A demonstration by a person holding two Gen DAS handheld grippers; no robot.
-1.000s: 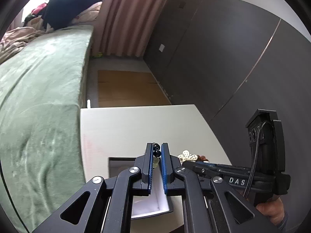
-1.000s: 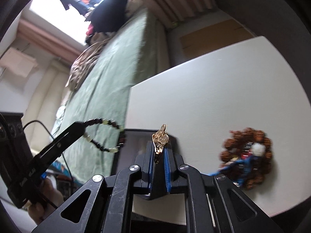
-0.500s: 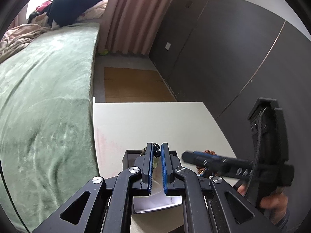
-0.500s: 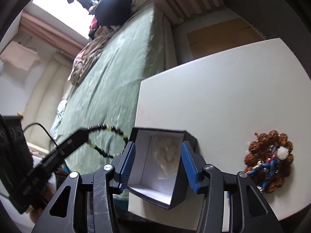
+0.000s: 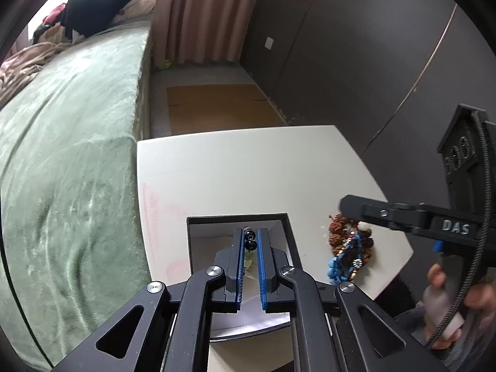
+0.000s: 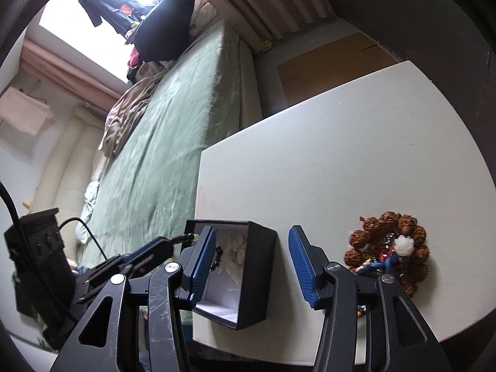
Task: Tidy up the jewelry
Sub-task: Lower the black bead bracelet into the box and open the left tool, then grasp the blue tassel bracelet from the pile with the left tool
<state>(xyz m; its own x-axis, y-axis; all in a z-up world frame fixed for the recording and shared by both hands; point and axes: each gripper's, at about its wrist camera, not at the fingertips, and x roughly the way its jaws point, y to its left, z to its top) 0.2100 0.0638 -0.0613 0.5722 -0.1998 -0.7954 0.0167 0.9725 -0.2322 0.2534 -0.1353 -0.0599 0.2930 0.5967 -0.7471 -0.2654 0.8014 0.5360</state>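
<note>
Your left hand-held gripper (image 5: 249, 239) is clamped on a string of dark round beads (image 5: 250, 238), holding it over the open black square box with white lining (image 6: 262, 238). That box sits at the near left corner of the white surface (image 6: 356, 155). Your right hand-held gripper (image 6: 251, 255) stands apart, its jaws having just been opening; nothing is gripped, and the box's right wall lies between them. A pale piece, possibly the brooch, rests inside the box. The brown knobbly bead bracelet with blue tassel (image 6: 390, 249) lies on the surface, right of the box.
</note>
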